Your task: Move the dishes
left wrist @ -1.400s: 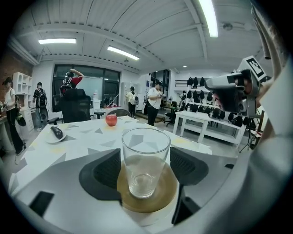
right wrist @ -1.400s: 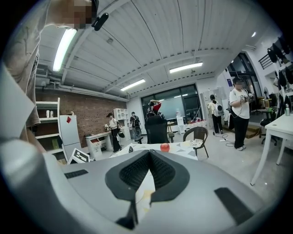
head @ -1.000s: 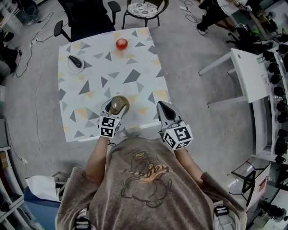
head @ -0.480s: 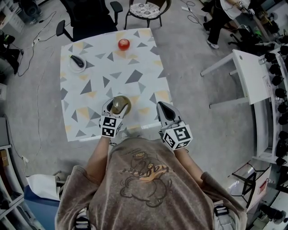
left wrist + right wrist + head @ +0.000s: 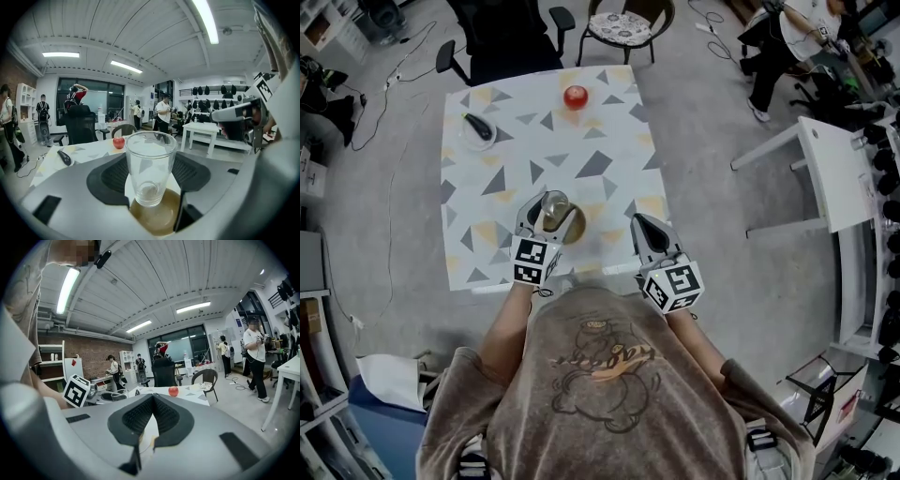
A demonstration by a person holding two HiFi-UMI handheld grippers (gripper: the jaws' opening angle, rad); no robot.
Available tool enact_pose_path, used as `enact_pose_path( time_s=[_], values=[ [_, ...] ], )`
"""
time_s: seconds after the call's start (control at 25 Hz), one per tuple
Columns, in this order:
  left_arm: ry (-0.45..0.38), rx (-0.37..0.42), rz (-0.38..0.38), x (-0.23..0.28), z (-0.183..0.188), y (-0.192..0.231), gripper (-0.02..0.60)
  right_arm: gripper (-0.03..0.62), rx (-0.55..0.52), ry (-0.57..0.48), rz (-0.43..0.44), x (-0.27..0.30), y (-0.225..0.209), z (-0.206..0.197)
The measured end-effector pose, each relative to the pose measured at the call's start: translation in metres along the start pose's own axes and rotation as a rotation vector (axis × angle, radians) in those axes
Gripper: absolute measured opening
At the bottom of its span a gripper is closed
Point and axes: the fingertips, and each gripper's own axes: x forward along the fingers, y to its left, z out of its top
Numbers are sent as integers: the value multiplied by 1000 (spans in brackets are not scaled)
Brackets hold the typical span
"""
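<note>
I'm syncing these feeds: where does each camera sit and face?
Head view: overhead, looking steeply down at the table; torso, left tongs, right tongs show.
Left gripper view: on the left tongs, facing across the table past the gripped glass.
Right gripper view: on the shut right tongs, facing likewise.
All share the red apple.

place: open office-lab | signs: office chair point(image 5: 502, 37), white desk point(image 5: 844, 173), ceiling strip light point(image 5: 206, 21)

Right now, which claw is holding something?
The left claw: it grips the glass between its jaws. The right claw is shut with nothing in it.
</note>
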Motion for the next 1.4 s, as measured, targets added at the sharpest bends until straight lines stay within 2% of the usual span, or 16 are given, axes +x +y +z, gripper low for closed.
enact_pose_path(
  time_s=[0.32, 0.6, 0.96, 1.4],
  values=[
    [-56, -20, 73, -23, 38, 29, 287, -5, -5, -1, 60, 21, 11, 2],
    [-65, -36, 159, -52, 48, 61, 287, -5, -11, 3, 130, 42, 31, 1],
    [-50, -61, 235, -71, 33, 92, 287, -5, -15, 15, 182, 60, 46, 0],
    [6, -90, 240, -55, -12, 113, 287, -5, -7, 50, 154, 65, 40, -7]
  ],
)
